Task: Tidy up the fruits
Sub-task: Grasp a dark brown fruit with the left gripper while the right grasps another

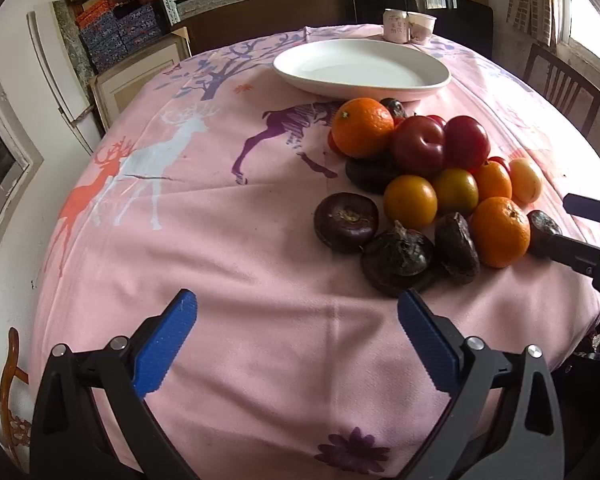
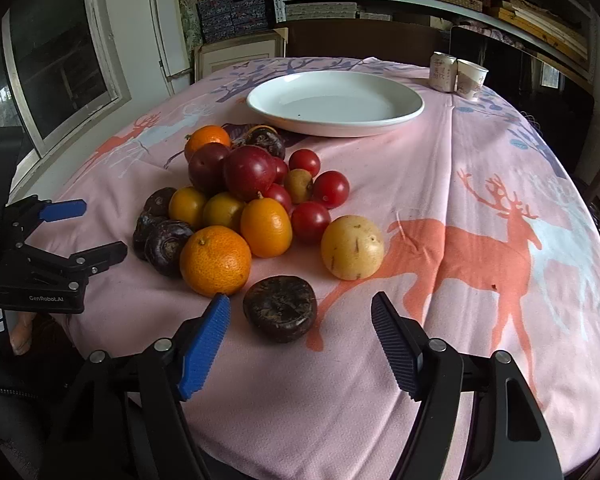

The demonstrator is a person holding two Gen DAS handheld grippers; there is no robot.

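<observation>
A heap of fruit lies on the pink deer tablecloth: oranges [image 2: 215, 266], red plums [image 2: 249, 173], small red tomatoes [image 2: 331, 189], yellow-orange kumquats [image 2: 266, 227], dark water chestnuts [image 2: 280, 308] and a pale yellow fruit [image 2: 352, 247]. An empty white plate [image 2: 404, 110] sits behind the heap, and also shows in the left wrist view [image 1: 428, 84]. My right gripper [image 2: 300, 316] is open, with the nearest dark chestnut between its fingers. My left gripper [image 1: 298, 312] is open and empty, left of the heap [image 1: 420, 184].
A can [image 2: 443, 71] and a paper cup [image 2: 471, 78] stand at the table's far right edge. Shelves with boxes line the back wall. A wooden chair [image 1: 560, 84] stands at the far right. Bare cloth [image 1: 188, 208] lies left of the fruit.
</observation>
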